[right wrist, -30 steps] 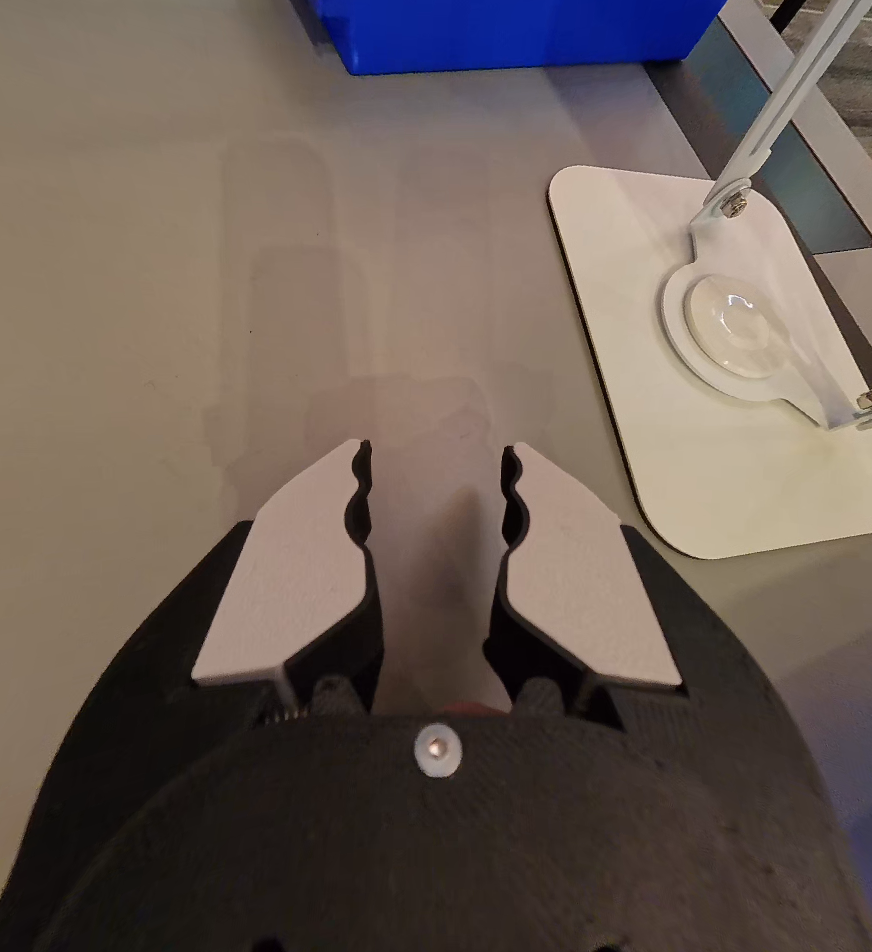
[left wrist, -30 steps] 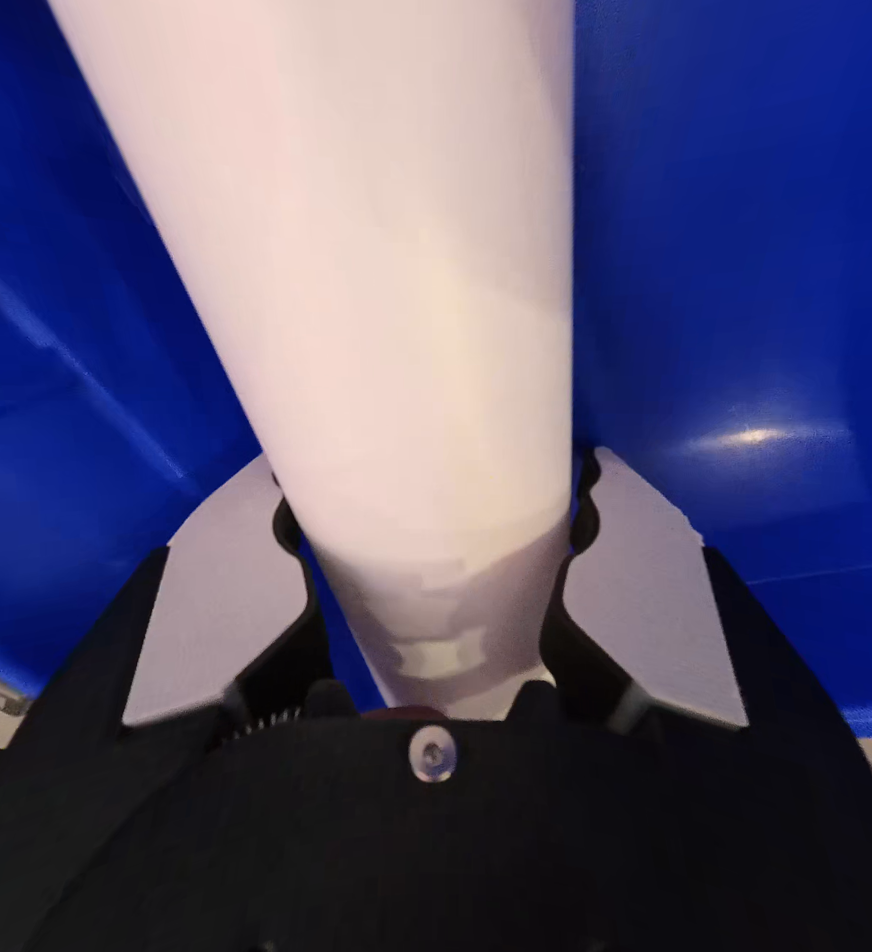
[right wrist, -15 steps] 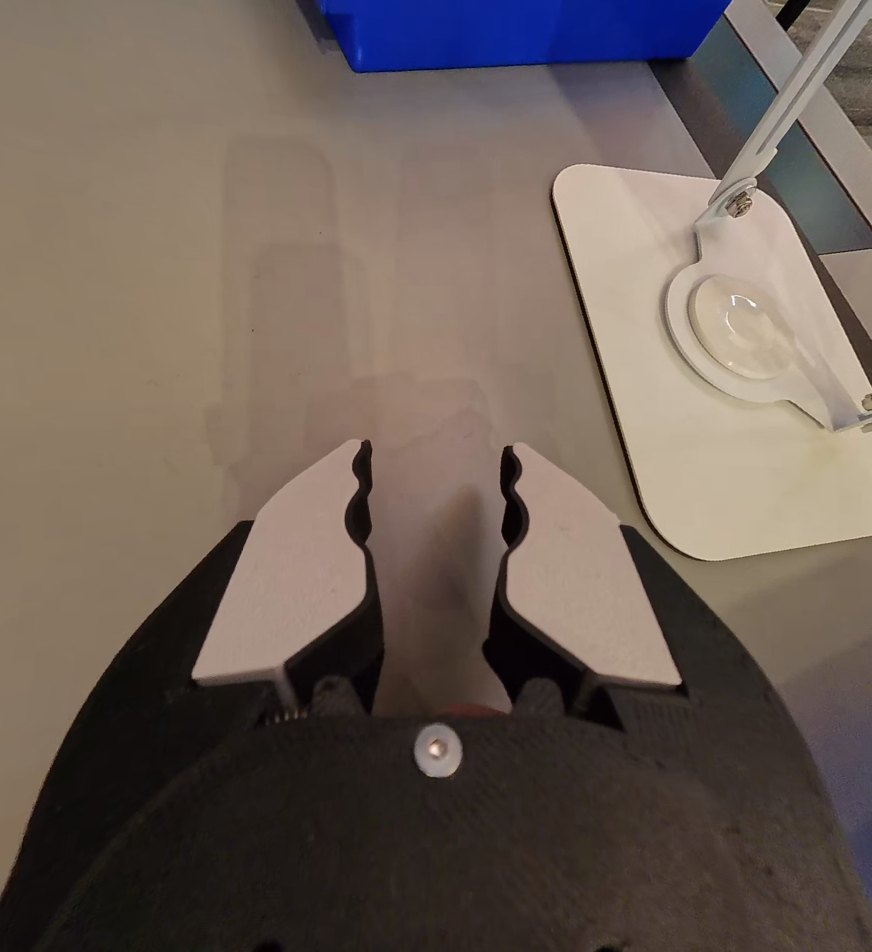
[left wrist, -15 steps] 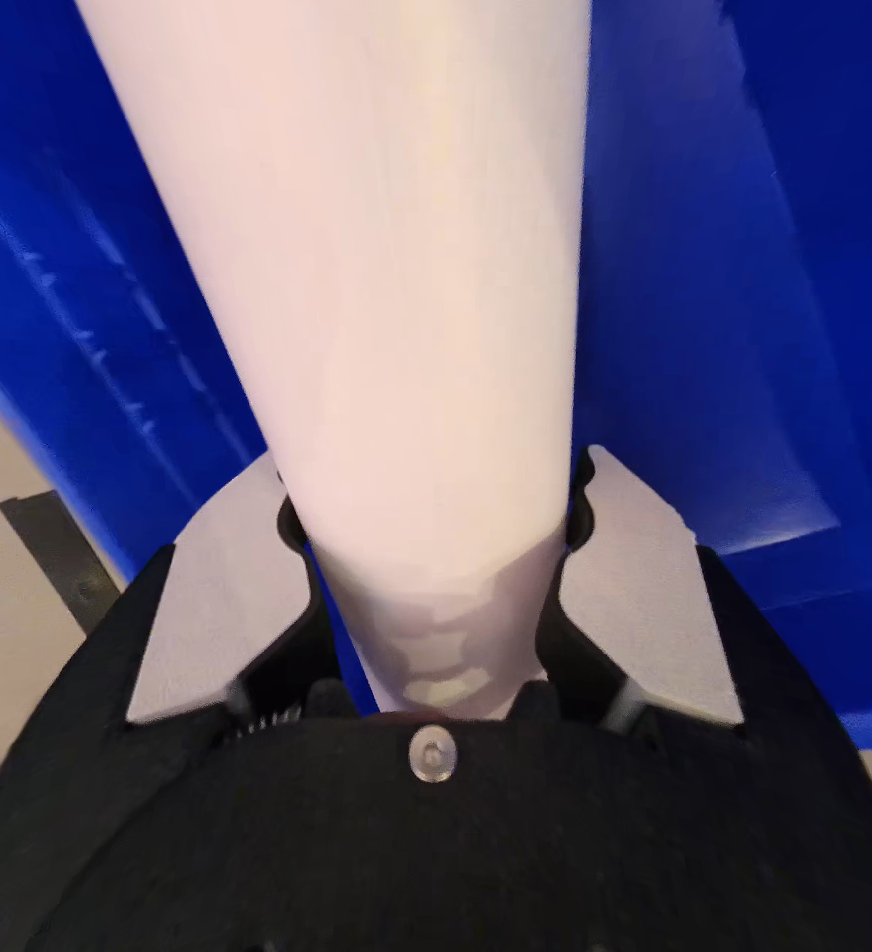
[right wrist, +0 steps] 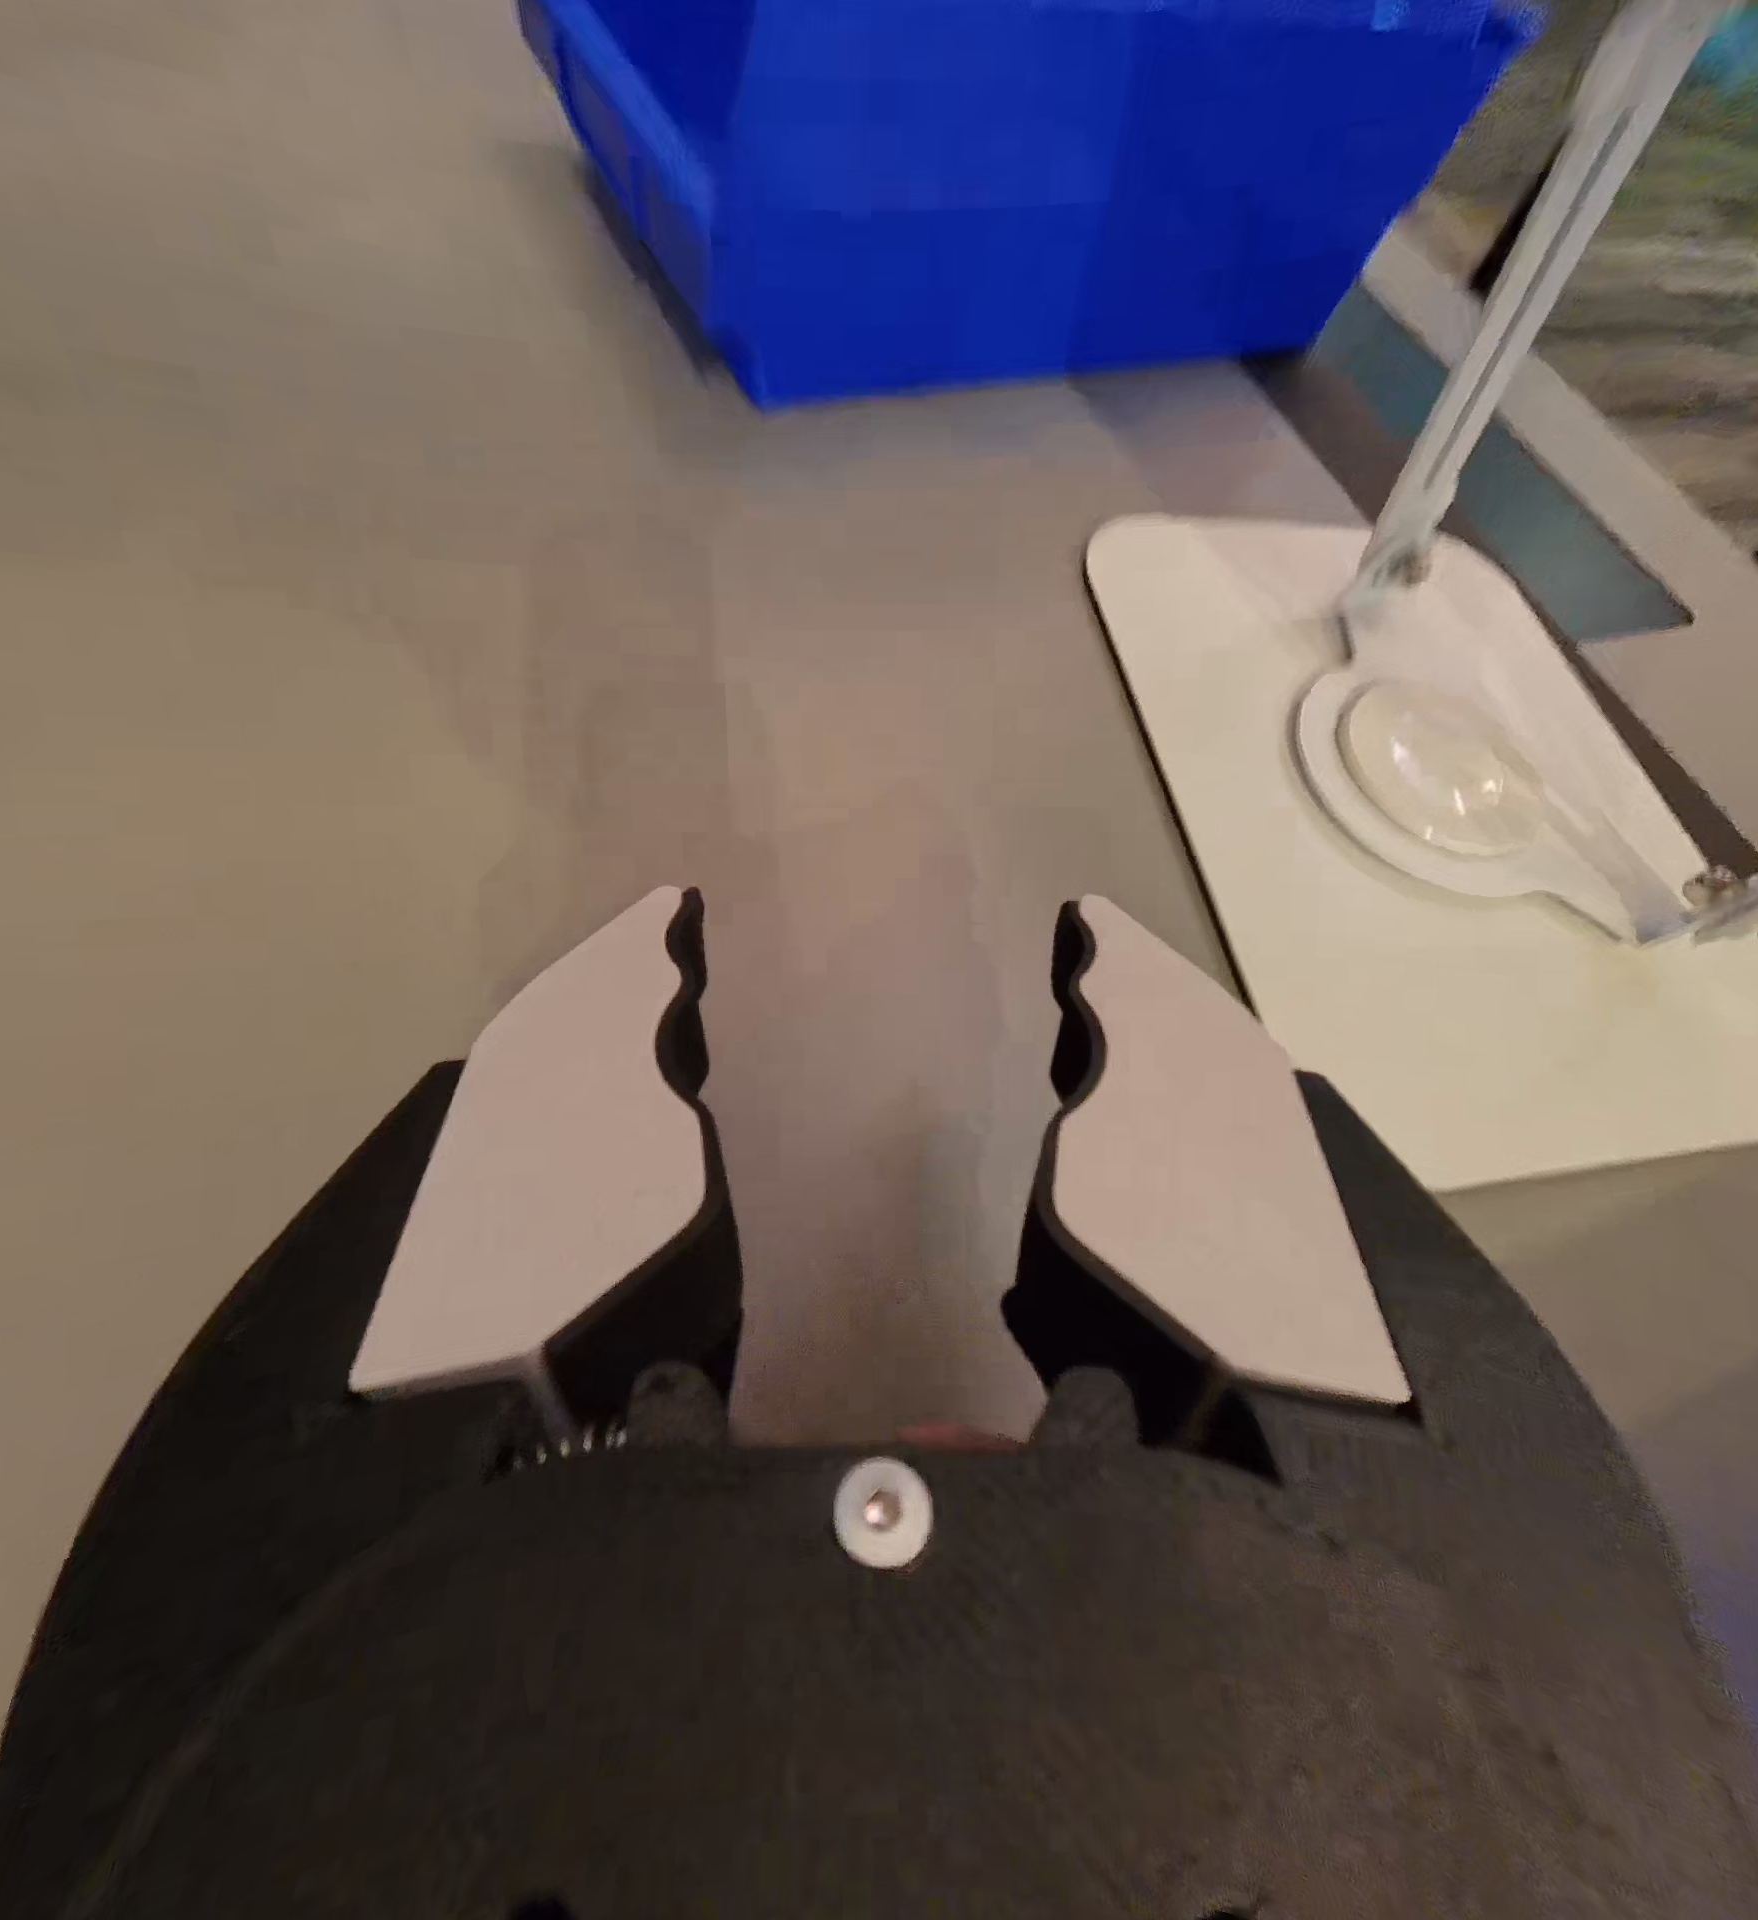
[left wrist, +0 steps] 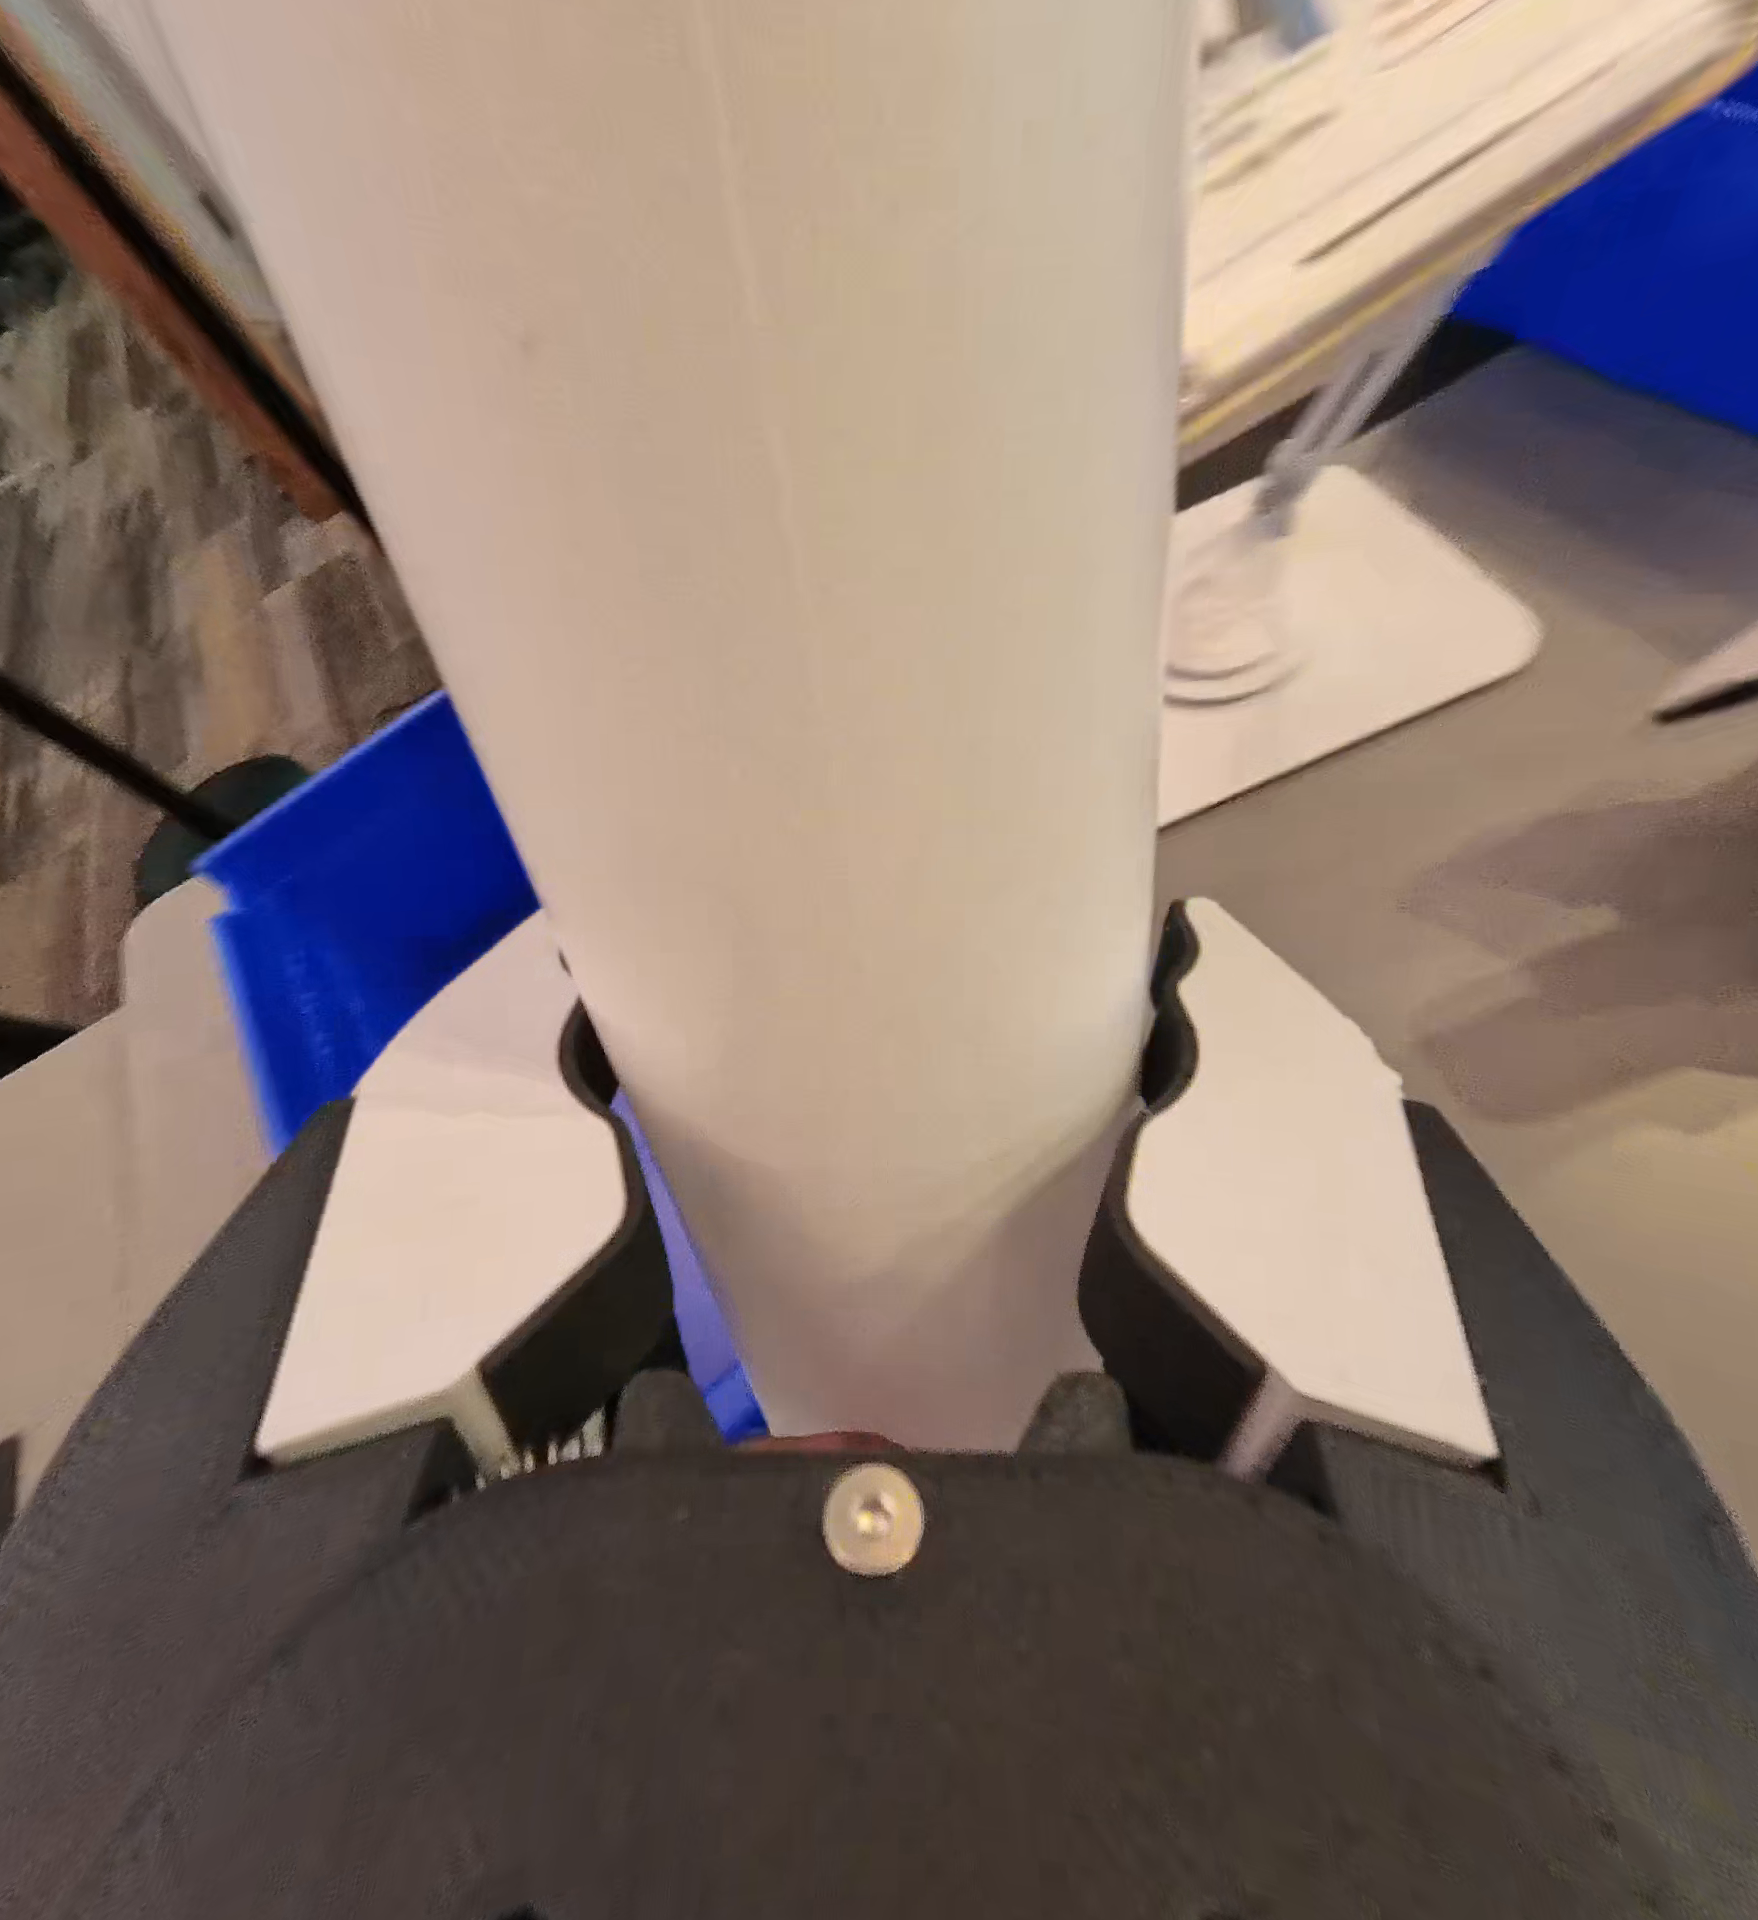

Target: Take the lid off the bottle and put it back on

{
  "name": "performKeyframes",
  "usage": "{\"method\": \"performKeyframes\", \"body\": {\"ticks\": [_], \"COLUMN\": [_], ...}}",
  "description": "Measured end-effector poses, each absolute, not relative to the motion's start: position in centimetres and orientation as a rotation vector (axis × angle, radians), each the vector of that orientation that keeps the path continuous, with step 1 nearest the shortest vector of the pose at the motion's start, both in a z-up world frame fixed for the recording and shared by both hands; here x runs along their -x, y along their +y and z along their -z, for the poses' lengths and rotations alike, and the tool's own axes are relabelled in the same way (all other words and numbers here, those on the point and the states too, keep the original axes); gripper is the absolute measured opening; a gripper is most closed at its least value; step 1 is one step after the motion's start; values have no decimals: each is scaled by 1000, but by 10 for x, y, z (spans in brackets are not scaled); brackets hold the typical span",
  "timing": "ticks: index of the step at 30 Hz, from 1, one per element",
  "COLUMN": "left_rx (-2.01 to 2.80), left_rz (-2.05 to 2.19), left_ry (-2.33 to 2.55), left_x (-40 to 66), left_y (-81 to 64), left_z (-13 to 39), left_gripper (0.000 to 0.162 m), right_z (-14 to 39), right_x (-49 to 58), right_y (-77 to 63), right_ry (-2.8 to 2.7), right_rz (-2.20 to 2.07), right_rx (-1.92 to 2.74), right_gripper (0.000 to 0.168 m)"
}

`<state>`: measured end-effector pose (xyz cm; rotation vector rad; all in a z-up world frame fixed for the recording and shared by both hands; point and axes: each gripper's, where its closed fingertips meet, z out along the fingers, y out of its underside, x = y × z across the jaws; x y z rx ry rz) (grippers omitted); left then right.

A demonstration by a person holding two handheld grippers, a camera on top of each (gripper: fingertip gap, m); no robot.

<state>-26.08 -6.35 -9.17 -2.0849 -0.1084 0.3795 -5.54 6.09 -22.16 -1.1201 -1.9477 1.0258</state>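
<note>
While the white bottle fills the left wrist view, the left gripper clamps it, both jaws pressed against its sides; its lid is out of frame. Behind it sit a blue bin and a white lamp base. Over the grey worktop, the right gripper hangs empty with jaws parted, the blue bin near the far edge.

White bottle, blue bin, grey table, white lamp base, possibly patterned grey carpet.
</note>
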Motion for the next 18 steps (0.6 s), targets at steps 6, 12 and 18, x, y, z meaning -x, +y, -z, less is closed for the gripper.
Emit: {"method": "performKeyframes", "body": {"ticks": [6, 12, 18], "left_rx": [1960, 1934, 1967], "left_rz": [-220, -51, 24], "left_ry": [128, 374, 558], "left_x": [149, 62, 6], "left_y": [-20, 29, 52], "left_z": [99, 138, 173], "left_gripper": [100, 100, 100], "right_z": [150, 89, 84], "right_x": [42, 21, 15], "right_y": [43, 42, 29], "right_ry": [-1755, -1538, -1587], "right_rz": [-1385, -1696, -1773], "right_rx": [990, 908, 858], "right_gripper": [77, 98, 114]}}
